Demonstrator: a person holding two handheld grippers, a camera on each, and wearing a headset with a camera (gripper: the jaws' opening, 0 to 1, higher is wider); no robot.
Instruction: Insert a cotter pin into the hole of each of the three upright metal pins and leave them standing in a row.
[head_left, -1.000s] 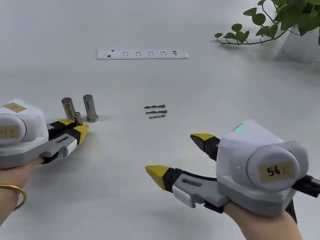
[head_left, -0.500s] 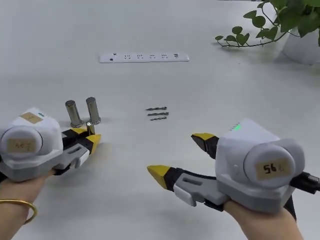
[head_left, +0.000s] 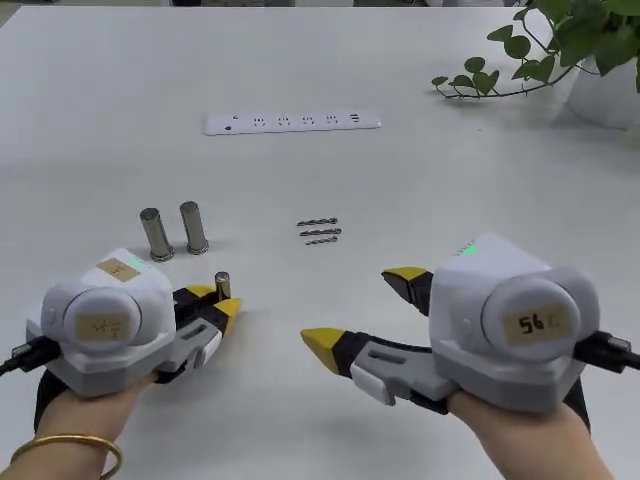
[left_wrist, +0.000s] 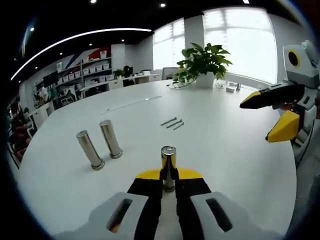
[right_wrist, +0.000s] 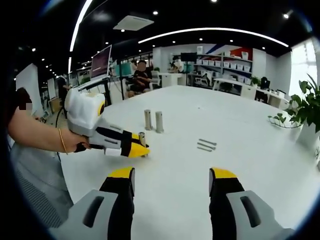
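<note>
My left gripper (head_left: 218, 303) is shut on a short steel pin (head_left: 222, 285), held upright just over the table; in the left gripper view the steel pin (left_wrist: 168, 161) stands between the yellow jaws. Two more upright pins (head_left: 172, 231) stand side by side behind and to the left of it, with the pair (left_wrist: 100, 144) left of the jaws. Three cotter pins (head_left: 319, 231) lie in a stack mid-table, and the cotter pins (right_wrist: 206, 145) sit beyond my right gripper (right_wrist: 172, 175). The right gripper (head_left: 365, 310) hovers open with nothing in it.
A white power strip (head_left: 292, 121) lies at the back of the table. A potted plant (head_left: 570, 40) stands at the back right corner. People sit at desks beyond the table's far end in the right gripper view.
The left gripper has carried its pin right and toward me, away from the two standing pins. The right gripper has stayed put, open.
</note>
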